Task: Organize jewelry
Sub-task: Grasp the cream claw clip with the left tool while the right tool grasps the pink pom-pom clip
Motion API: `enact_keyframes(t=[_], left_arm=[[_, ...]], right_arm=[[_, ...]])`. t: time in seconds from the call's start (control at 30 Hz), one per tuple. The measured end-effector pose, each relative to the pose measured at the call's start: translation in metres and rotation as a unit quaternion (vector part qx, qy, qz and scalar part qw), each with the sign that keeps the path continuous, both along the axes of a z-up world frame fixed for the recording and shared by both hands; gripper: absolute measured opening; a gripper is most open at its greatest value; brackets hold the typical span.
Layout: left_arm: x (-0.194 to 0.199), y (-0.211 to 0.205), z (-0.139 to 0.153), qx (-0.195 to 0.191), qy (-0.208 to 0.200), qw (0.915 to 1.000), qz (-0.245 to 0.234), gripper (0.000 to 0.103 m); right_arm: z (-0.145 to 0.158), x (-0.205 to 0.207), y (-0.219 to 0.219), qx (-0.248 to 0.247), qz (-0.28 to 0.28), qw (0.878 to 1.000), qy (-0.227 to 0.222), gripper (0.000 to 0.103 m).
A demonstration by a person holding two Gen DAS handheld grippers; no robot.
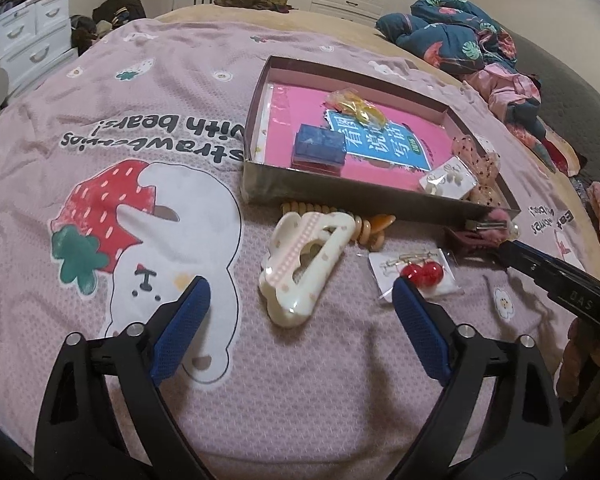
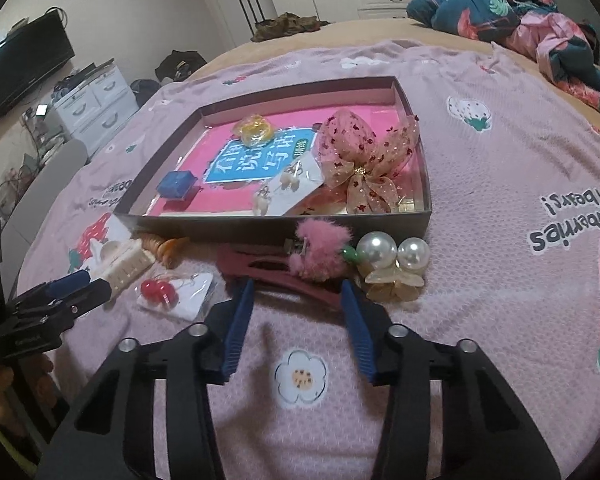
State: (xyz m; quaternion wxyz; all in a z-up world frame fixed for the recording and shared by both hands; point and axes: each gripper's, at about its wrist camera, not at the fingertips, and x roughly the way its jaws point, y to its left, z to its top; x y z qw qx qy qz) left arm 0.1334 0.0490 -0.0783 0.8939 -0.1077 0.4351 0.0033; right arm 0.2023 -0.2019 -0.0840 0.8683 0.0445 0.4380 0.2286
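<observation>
Between my right gripper's parted blue fingers lies the maroon hair clip, straddled but not yet pinched. I judge the fingers are set either side of its long bar so that closing will catch it across the narrow way. At 12 o'clock of the clip, touching it, sits a pink fluffy clip; at 2 o'clock, a pearl hair piece on cream petals. All three lie on the pink bedspread, just outside the near wall of the shallow box.

My left gripper hangs wide apart and empty over the bedspread. At its 12 o'clock lies the cream claw clip, on its side, glossy, with a pink dotted band. At 1 o'clock, the red cherry earrings rest on a white card. Beyond the claw clip, against the box wall, lies an amber beaded item, partly hidden.

Inside the box, on a pink book, are a blue ring case, a yellow bagged piece, carded pale earrings and a sheer speckled bow. In my judgement the sorting is partway along: several pieces remain outside, grouped near the wall, probably for short carries.
</observation>
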Motion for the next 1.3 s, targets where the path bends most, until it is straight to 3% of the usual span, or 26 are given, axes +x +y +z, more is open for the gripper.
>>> enact_keyframes(t=[0.47, 0.53, 0.63, 0.73, 1.3], left_arm=[[0.017, -0.001, -0.007, -0.012, 0.008, 0.9997, -0.017, 0.066], [0.018, -0.002, -0.009, -0.013, 0.010, 0.9996, -0.021, 0.060], [0.019, -0.002, -0.012, -0.013, 0.013, 0.9995, -0.026, 0.052], [0.018, -0.002, -0.013, -0.005, 0.015, 0.9996, -0.026, 0.037], [-0.006, 0.009, 0.006, -0.023, -0.001, 0.9996, -0.017, 0.035]], right_arm=[[-0.006, 0.025, 0.007, 0.007, -0.026, 1.000, 0.012, 0.035], [-0.008, 0.027, 0.008, 0.005, -0.030, 0.999, 0.015, 0.027], [-0.011, 0.029, 0.006, 0.015, -0.036, 0.999, 0.018, 0.026], [-0.009, 0.026, 0.008, 0.012, -0.032, 0.999, 0.012, 0.023], [0.027, -0.007, 0.027, 0.009, 0.027, 0.999, -0.041, 0.021]])
